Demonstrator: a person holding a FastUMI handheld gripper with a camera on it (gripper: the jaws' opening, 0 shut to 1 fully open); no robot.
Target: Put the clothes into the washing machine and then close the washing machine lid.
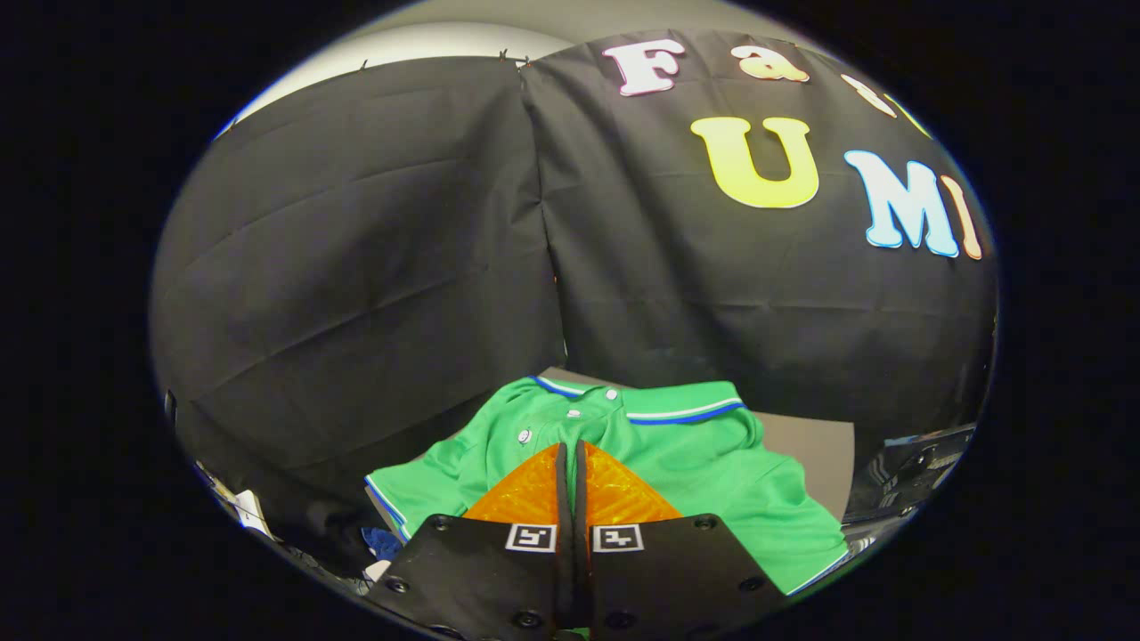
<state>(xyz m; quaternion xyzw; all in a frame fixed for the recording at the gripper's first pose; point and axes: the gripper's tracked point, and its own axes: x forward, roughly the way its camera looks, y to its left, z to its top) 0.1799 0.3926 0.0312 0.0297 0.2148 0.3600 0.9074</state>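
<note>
I see a grey table (806, 454) against the booth wall, and on it a green polo shirt (704, 472) spread flat, collar toward the wall, one sleeve over the near-left edge. My gripper (571, 450) is above the shirt, its orange fingers (534, 490) pressed together with nothing between them.

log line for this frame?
gripper: shut, empty | green polo shirt: flat on table, under fingertips | stage: pre-grasp
</note>
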